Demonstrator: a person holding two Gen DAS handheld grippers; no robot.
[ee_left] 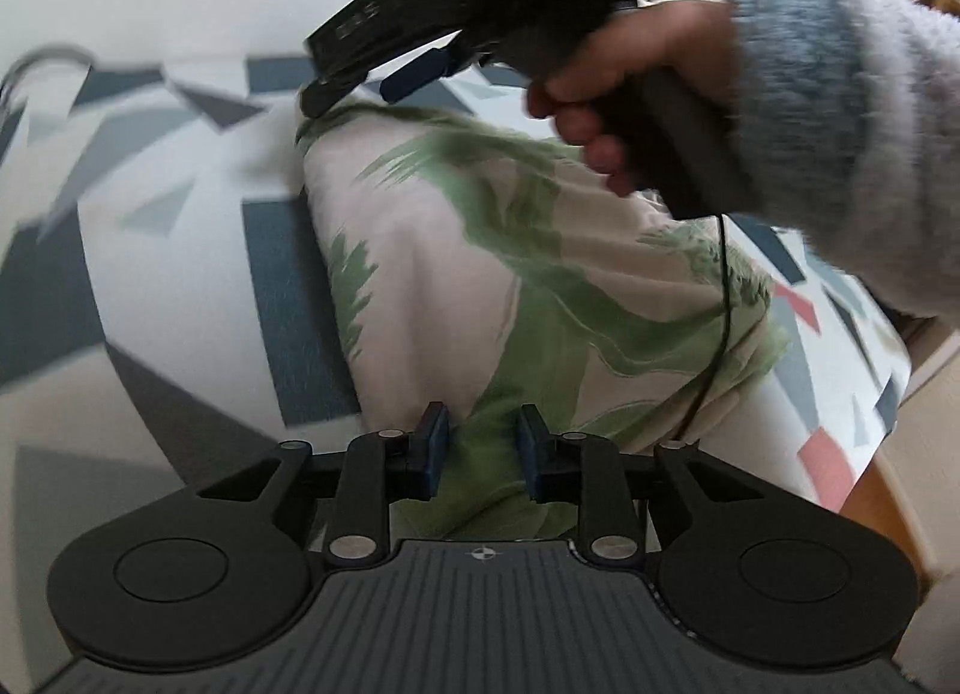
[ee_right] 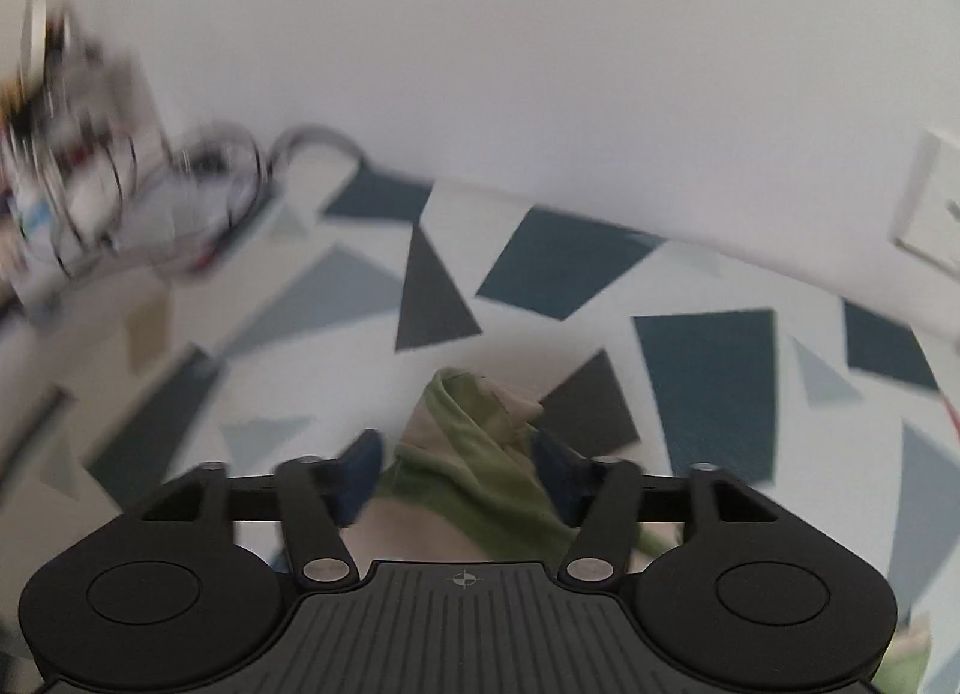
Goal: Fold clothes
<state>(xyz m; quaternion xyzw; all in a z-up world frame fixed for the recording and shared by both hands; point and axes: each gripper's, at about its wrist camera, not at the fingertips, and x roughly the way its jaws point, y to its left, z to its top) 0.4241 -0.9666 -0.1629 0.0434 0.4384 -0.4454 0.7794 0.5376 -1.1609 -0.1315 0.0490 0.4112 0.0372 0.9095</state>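
Here, the garment — cream with green leaf print — lies rumpled.

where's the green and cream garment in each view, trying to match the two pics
Left wrist: the garment fills the centre, running from the left gripper up to the right gripper at its far end.
Right wrist: only a bunched green end of it shows low in the centre, between the right gripper's fingers.
Shared landmark: the geometric-patterned sheet under it.
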